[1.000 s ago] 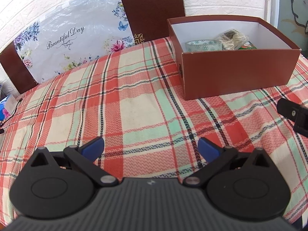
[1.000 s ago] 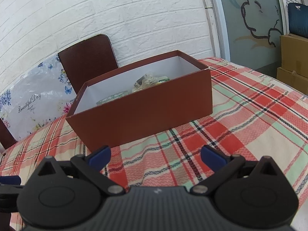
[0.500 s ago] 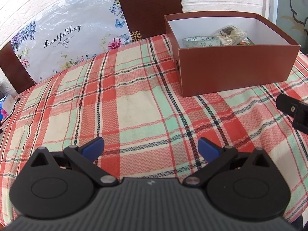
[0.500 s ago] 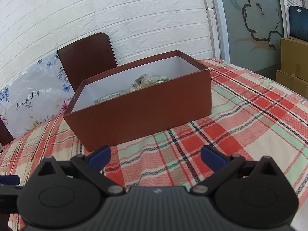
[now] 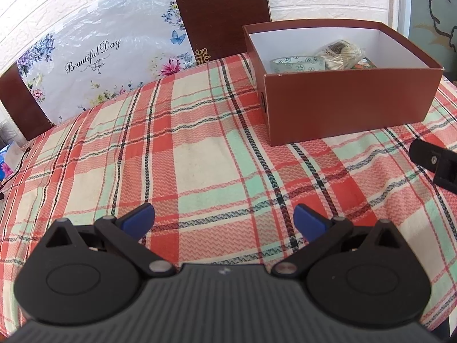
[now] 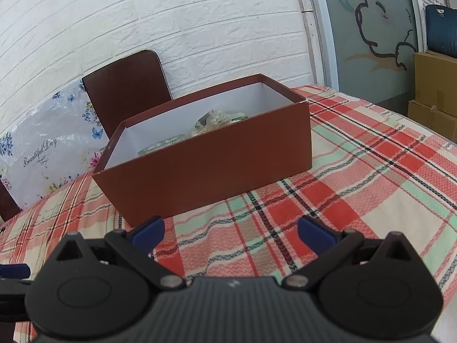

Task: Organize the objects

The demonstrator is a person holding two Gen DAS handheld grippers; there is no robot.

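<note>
A brown open box (image 5: 348,105) (image 6: 211,168) with a white inside stands on the plaid tablecloth (image 5: 200,157). Inside it lie a patterned tape roll (image 5: 297,63) (image 6: 162,146), a clear bag of cotton swabs (image 5: 341,54) (image 6: 214,118) and a colourful flat item partly hidden behind the front wall. My left gripper (image 5: 224,218) is open over bare cloth, well short and to the left of the box. My right gripper (image 6: 231,231) is open with nothing in it, just in front of the box's near wall. Part of the right gripper (image 5: 434,161) shows at the left wrist view's right edge.
Two dark brown chair backs (image 5: 220,8) (image 6: 125,85) stand behind the table against a white brick wall. A flowery plastic sheet (image 5: 94,57) leans there too. Cardboard boxes (image 6: 434,91) stand on the floor to the far right. The table edge (image 6: 445,140) runs beyond the box on the right.
Both grippers have drifted slightly; the box sits a little lower and closer in the left wrist view and a little further left in the right. Both stay open.
</note>
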